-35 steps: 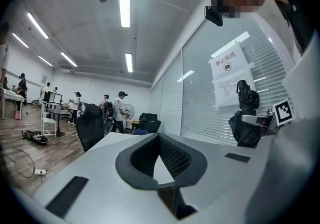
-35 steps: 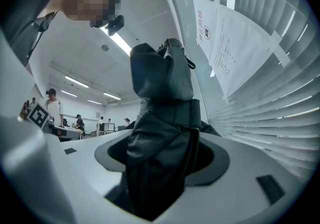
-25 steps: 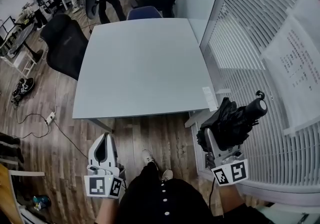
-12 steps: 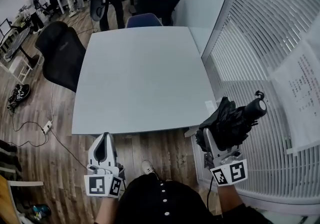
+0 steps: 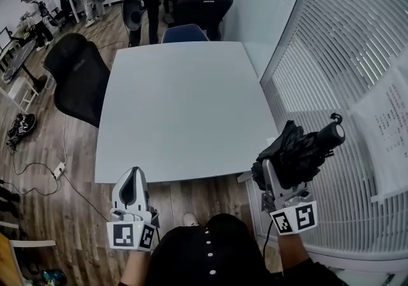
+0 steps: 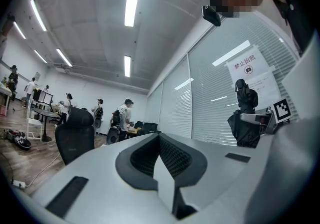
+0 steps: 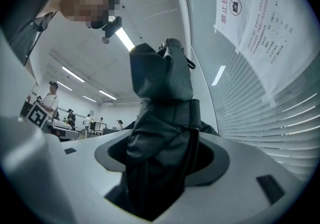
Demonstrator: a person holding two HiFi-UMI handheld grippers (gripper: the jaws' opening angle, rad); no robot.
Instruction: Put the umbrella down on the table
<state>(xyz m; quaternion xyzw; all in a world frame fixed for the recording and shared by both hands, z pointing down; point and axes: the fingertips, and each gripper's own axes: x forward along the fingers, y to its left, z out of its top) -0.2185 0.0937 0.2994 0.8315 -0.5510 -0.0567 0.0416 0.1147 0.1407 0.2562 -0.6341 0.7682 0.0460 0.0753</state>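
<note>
Jaws of your right gripper (image 5: 278,175) clamp the folded black umbrella (image 5: 298,151), just right of the table (image 5: 185,106) near corner, close to the blinds (image 5: 331,68); your left gripper (image 5: 133,175) has its jaws together, empty.

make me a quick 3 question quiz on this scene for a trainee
1. Multiple choice: what is the right gripper shut on? A a folded black umbrella; B a water bottle; C a rolled poster.
2. True or false: the umbrella is not yet on the table.
3. In one word, what is between the jaws of the left gripper?
Key: 1 A; 2 true; 3 nothing.
</note>
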